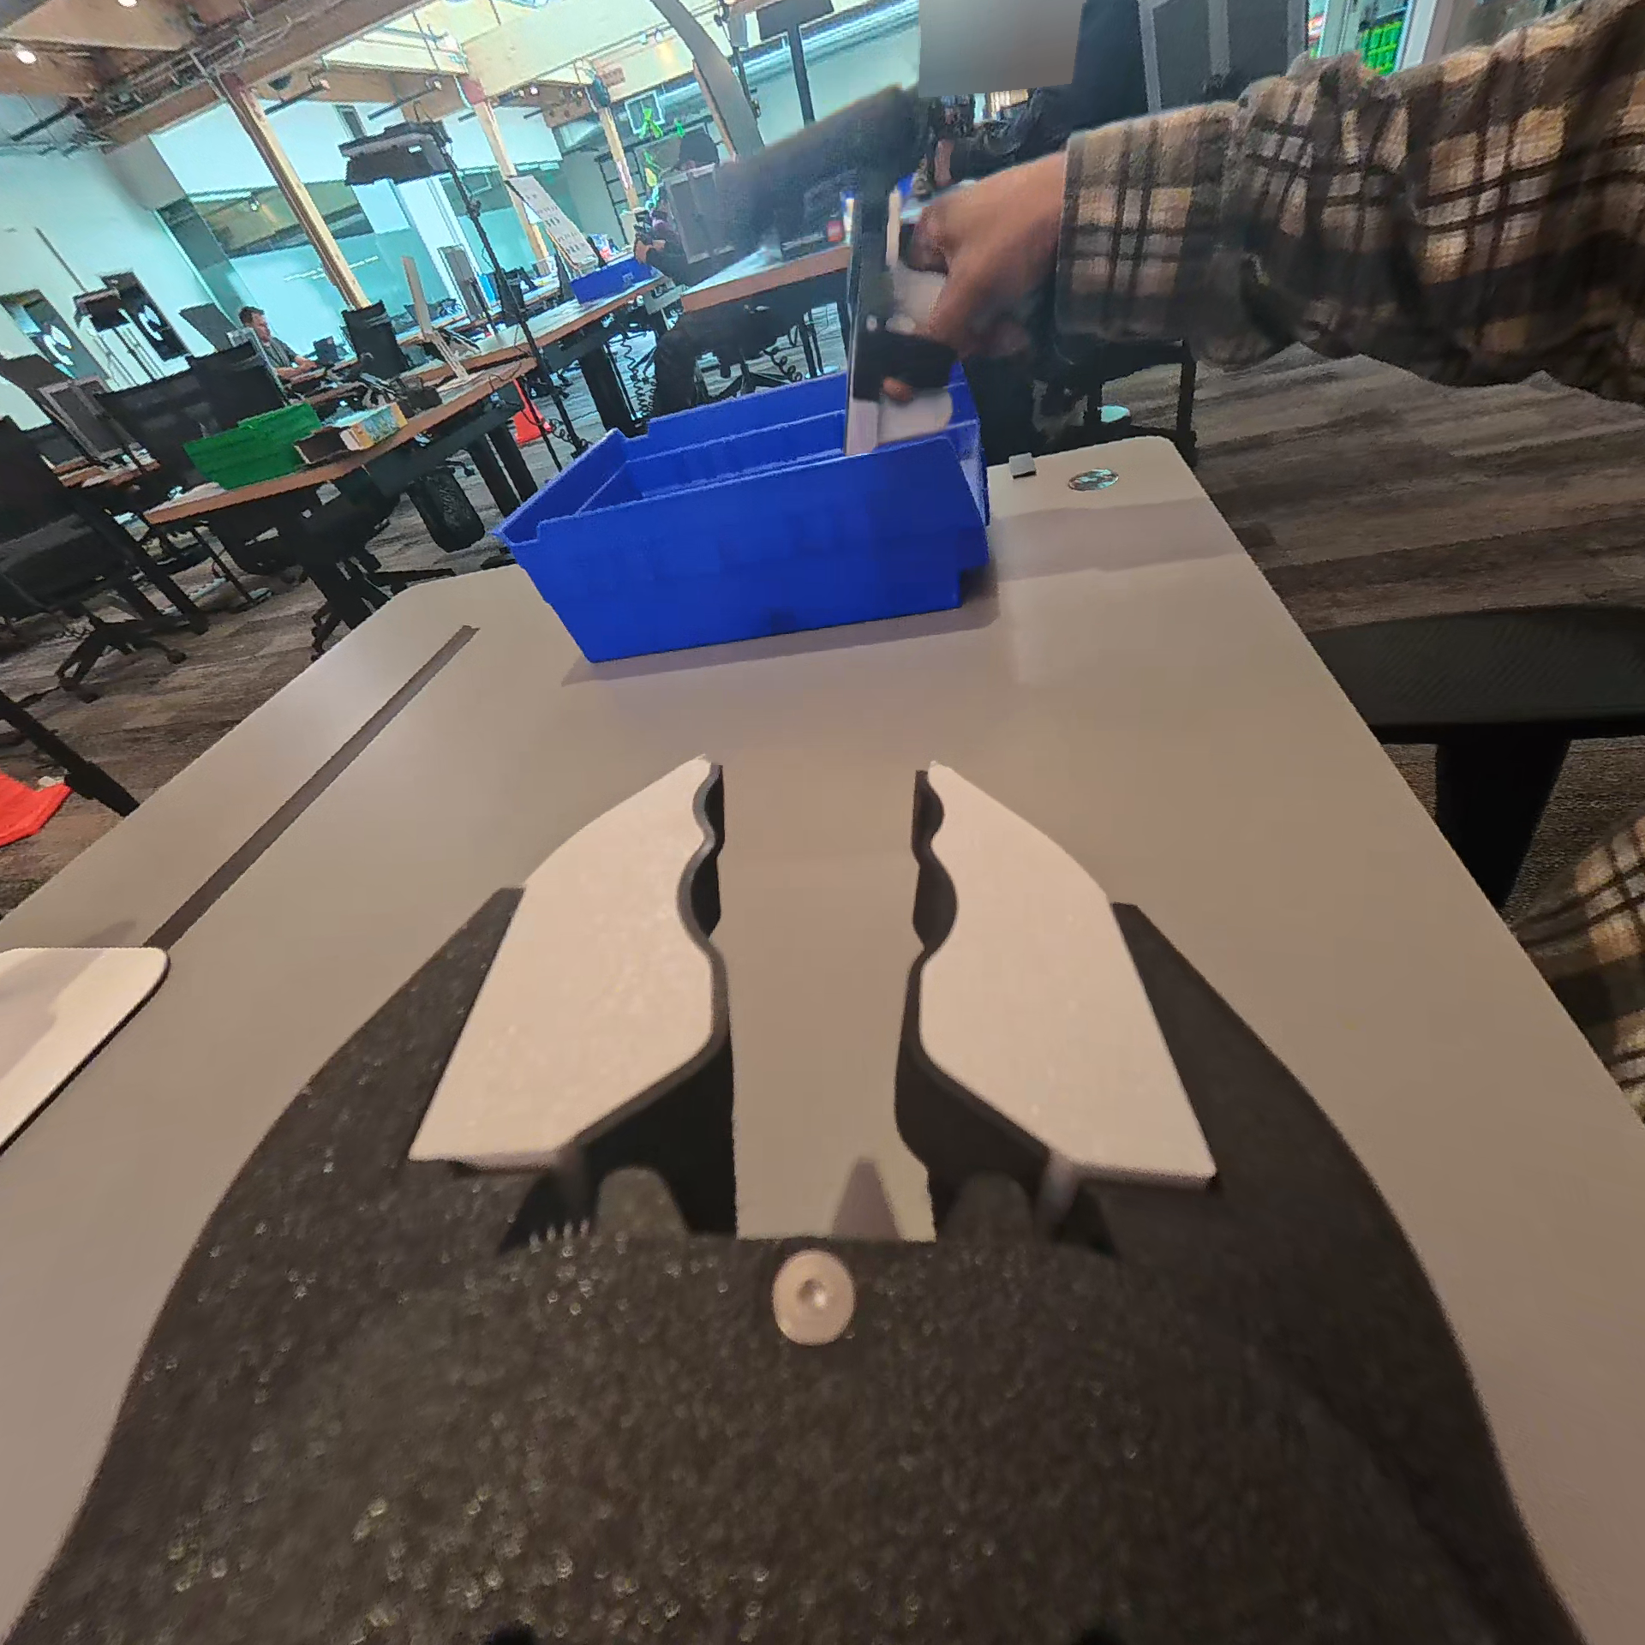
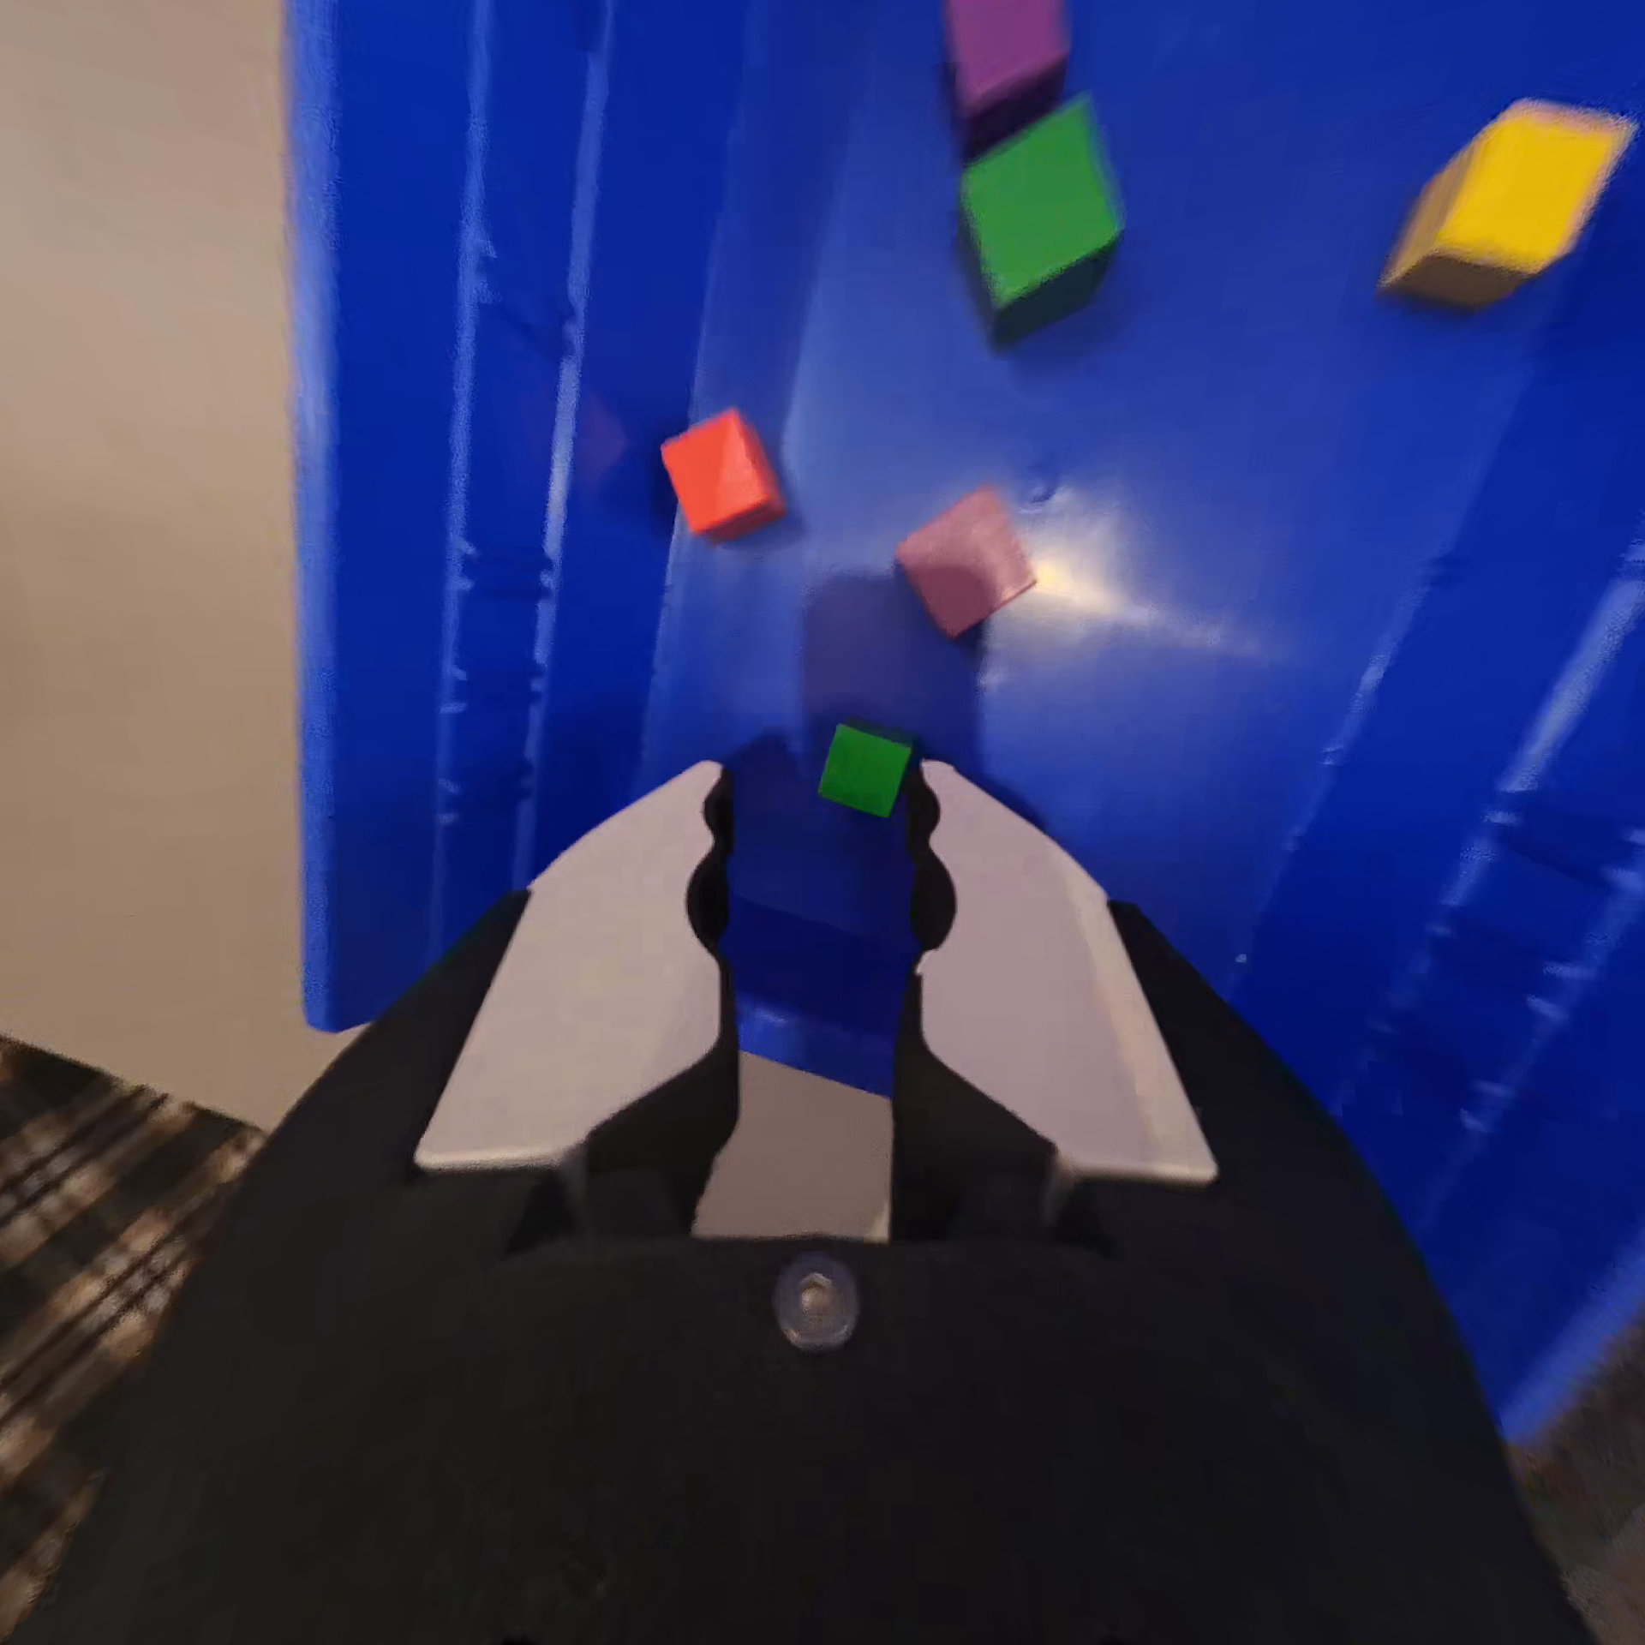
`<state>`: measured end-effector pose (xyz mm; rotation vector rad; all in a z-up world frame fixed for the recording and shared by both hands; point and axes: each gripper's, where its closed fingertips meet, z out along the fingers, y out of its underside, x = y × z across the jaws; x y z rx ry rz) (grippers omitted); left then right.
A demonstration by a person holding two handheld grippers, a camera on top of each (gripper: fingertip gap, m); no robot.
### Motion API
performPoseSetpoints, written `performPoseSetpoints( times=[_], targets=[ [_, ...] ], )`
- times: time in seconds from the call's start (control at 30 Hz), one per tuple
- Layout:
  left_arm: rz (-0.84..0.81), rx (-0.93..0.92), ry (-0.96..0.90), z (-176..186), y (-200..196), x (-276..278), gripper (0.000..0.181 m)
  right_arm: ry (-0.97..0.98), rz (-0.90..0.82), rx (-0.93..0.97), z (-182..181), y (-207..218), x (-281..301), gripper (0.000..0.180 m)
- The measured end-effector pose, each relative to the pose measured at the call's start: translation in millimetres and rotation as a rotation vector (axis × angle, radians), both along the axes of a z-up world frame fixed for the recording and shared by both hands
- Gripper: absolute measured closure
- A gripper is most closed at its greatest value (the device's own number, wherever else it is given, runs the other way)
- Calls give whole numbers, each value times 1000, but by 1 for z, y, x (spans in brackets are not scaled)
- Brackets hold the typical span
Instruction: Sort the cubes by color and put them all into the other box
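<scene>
My right gripper (image 2: pixel 819 783) is down inside the blue box (image 2: pixel 1246 712), fingers spread and gripping nothing. A small green cube (image 2: pixel 865 770) sits on the box floor just past my fingertips, close against the right-hand one and off-centre in the gap. I judge I am closing in on this cube to pick it up, so the step in hand is the approach, not yet the grasp.

Farther along the floor lie a red cube (image 2: pixel 723 474) near the left wall, a pale purple cube (image 2: pixel 966 561), a larger-looking green cube (image 2: pixel 1037 209) with a darker purple cube (image 2: pixel 1006 53) touching its far side, and a yellow cube (image 2: pixel 1504 209) well off to the right. All are loose and apart from the one I am after. The picture is blurred, so finer detail is lost.

My left gripper (image 1: pixel 819 783) hovers low over the grey table (image 1: pixel 1113 712), fingers released and empty, well short of the blue box. From that side I can see two blue boxes set close together, the right gripper dipping into the far one.

Next I should shift a little to the right so the small green cube centres between the fingers, lower them around it, and clench. The likely slip is nudging the cube with the right finger instead of straddling it.
</scene>
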<state>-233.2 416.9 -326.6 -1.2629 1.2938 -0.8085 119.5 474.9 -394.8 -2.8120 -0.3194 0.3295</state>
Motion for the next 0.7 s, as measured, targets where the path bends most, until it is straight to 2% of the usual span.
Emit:
performPoseSetpoints(
  times=[0.13,0.23,0.33,0.4,0.47,0.53,0.7],
  targets=[
    [1,-3,-6,2,0,-2,141,-29,-13,152,52,8,-1,115],
    [5,-5,-1,1,1,-2,141,38,-6,350,108,11,-27,119],
    [13,-11,-9,2,3,-1,141,261,84,665,172,8,-90,122],
    [23,-10,-19,6,5,-2,140,392,176,857,195,-3,-137,119],
    [52,-10,-32,13,8,-8,138,469,270,1029,199,-12,-180,113],
    [87,-18,-69,28,9,-21,137,530,342,1143,188,-14,-219,102],
    [216,-18,-97,67,8,-89,137,734,439,1122,133,2,-301,97]
  ],
)
